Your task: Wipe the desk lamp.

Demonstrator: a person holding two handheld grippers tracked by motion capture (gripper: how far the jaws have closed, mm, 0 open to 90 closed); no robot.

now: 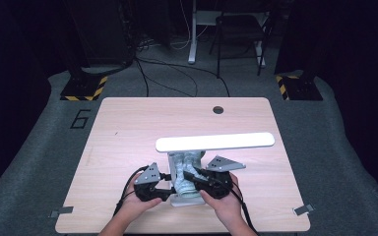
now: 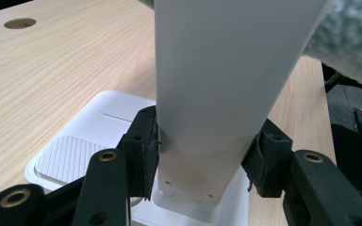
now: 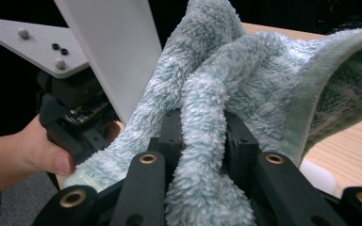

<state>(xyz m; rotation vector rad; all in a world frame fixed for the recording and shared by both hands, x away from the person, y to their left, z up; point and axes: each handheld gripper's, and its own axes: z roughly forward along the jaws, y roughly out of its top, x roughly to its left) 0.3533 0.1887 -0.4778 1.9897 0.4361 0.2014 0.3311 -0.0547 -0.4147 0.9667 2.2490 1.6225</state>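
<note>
Low in the centre of the high view, the left gripper (image 2: 202, 165) is clamping the white desk lamp's upright flat post (image 2: 221, 84); the right gripper (image 3: 202, 141), jaws pinching the fluffy pale-green towel (image 3: 226, 89), is pressing it against that post from the right

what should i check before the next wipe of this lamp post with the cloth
1. Left gripper clamps the lamp post low, near its foot: ok.
2. Right gripper shut on the cloth: ok.
3. Cloth lies against the post: ok.
4. Lamp base flat on the table: ok.
5. Lamp head level above both grippers: ok.
6. Far side of the post covered by cloth: cannot tell.
</note>
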